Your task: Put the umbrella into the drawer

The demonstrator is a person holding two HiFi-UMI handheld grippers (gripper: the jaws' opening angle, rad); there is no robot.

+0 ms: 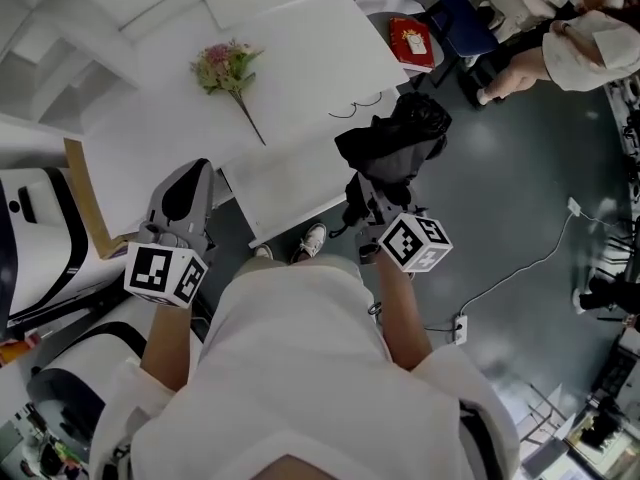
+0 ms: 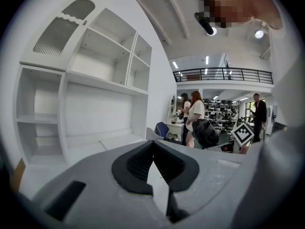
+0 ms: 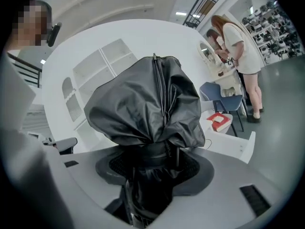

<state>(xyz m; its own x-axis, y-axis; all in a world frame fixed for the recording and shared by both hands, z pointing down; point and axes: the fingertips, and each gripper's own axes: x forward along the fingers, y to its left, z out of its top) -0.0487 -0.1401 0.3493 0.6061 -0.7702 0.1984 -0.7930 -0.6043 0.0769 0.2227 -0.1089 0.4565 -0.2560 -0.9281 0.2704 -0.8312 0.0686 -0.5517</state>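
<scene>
A folded black umbrella (image 1: 397, 133) sticks out past the white desk's front right corner, with my right gripper (image 1: 383, 180) shut on its lower part. In the right gripper view the umbrella's crumpled fabric (image 3: 147, 104) fills the middle and its shaft sits between the pads (image 3: 114, 163). The white drawer (image 1: 295, 190) stands pulled out from the desk front, just left of the umbrella; its front panel (image 3: 244, 146) also shows in the right gripper view. My left gripper (image 1: 186, 176) hovers at the drawer's left, tips together and nothing in it, also seen as left gripper (image 2: 152, 144).
A flower bunch (image 1: 228, 68) and a thin cord (image 1: 356, 103) lie on the desk top (image 1: 300, 38). A red book (image 1: 411, 40) rests on a chair behind. White shelves (image 2: 100, 80) rise at the left. People (image 1: 575, 43) stand at the back right; a cable (image 1: 520, 268) crosses the floor.
</scene>
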